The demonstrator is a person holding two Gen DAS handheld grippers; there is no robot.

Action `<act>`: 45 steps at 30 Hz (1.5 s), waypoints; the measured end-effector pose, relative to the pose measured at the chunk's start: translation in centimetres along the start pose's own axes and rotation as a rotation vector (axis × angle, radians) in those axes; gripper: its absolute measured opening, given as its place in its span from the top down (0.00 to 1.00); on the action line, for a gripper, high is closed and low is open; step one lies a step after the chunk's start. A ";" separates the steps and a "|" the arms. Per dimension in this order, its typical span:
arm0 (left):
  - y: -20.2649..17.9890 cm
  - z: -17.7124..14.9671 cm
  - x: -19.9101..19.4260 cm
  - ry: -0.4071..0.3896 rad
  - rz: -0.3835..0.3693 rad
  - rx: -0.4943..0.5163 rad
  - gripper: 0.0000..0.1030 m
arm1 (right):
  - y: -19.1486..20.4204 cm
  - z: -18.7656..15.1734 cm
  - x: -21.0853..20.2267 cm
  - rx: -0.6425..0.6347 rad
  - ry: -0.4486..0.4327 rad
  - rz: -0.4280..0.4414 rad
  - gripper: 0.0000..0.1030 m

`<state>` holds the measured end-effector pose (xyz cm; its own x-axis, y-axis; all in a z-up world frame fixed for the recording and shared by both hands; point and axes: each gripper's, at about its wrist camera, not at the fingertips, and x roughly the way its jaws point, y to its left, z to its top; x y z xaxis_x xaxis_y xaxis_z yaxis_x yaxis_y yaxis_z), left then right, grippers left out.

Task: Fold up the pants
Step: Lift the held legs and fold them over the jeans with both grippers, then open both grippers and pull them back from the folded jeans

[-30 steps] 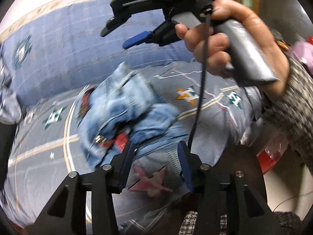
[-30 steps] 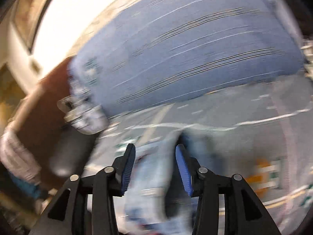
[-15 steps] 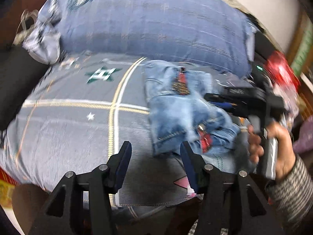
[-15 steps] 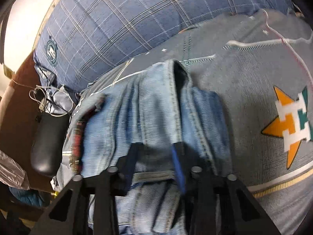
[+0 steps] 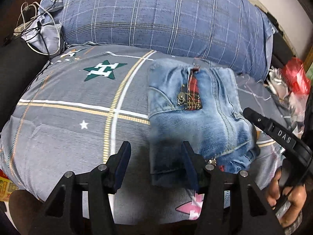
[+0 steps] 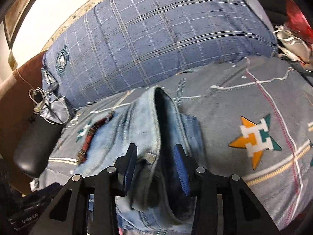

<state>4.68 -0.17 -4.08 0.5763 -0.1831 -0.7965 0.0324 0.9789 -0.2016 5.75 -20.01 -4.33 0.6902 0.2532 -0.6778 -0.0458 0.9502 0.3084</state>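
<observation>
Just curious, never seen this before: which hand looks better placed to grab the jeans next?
Probably the right gripper: its opening jaws straddle a raised fold of the jeans. The left gripper mostly frames bare bedspread.

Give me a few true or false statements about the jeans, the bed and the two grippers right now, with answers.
1. The jeans lie on a grey bedspread with star prints. True.
2. A solid red pillow lies behind the jeans. False: the pillow is blue plaid.
3. The left gripper has its fingers apart, clamping nothing. True.
4. The jeans are spread out at full length. False: they are bunched into a compact pile.
5. Denim lies between the right gripper fingers. True.
</observation>
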 end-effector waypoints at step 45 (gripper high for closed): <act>4.5 -2.7 -14.2 -0.461 0.212 -0.104 0.14 | 9.1 -7.8 -6.0 -0.101 -0.092 -0.022 0.27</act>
<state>-5.61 6.59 4.79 0.8618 0.1006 -0.4971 -0.1925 0.9717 -0.1372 -4.43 -11.46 -2.65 0.7547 0.2189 -0.6185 -0.0990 0.9699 0.2224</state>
